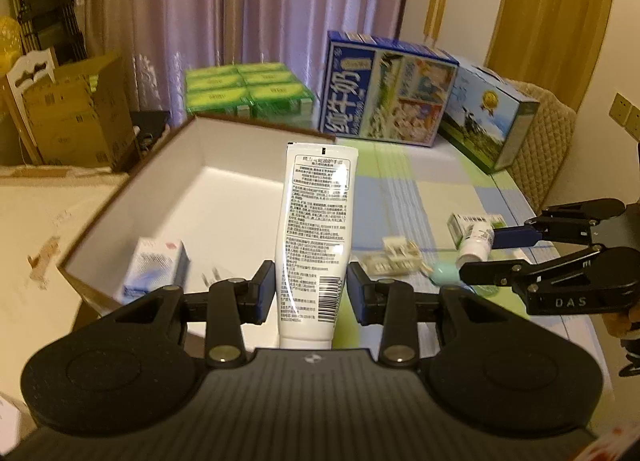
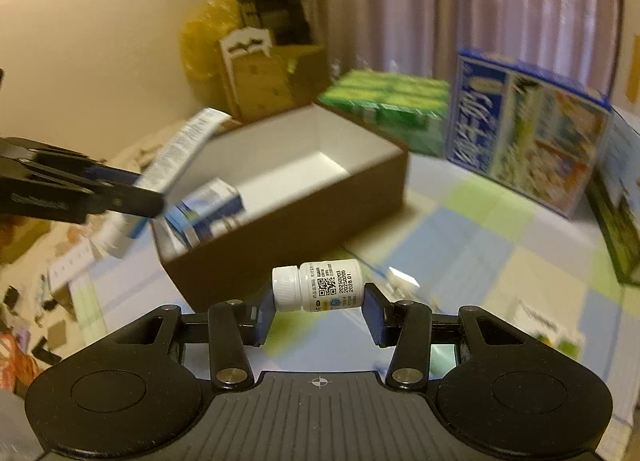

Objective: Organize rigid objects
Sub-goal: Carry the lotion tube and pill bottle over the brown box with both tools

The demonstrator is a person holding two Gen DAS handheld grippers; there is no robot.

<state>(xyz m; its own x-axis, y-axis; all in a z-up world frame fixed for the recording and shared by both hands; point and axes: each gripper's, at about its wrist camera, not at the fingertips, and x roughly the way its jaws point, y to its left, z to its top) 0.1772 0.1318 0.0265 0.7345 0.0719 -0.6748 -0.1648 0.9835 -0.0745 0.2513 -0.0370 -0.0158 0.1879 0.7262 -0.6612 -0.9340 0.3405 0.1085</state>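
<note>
My left gripper [image 1: 311, 293] is shut on a white tube [image 1: 316, 237] and holds it above the near edge of the open brown box [image 1: 120, 197] with a white inside. A small blue-and-white carton [image 1: 156, 271] lies in the box's near corner. My right gripper [image 2: 319, 311] is shut on a small white pill bottle [image 2: 318, 286], held sideways above the tablecloth just short of the box [image 2: 320, 197]. In the left wrist view the right gripper [image 1: 478, 257] is at the right with the bottle [image 1: 476, 241]. In the right wrist view the left gripper [image 2: 148, 191] holds the tube [image 2: 176, 157] at the left.
On the checked tablecloth [image 1: 400, 181] lie a cream plastic part [image 1: 396, 257], a mint round item [image 1: 444, 275] and a small green-white carton [image 1: 460, 221]. Green packs [image 1: 248, 91] and milk cartons [image 1: 384, 89] stand behind the box. Cardboard boxes [image 1: 76, 117] stand at the left.
</note>
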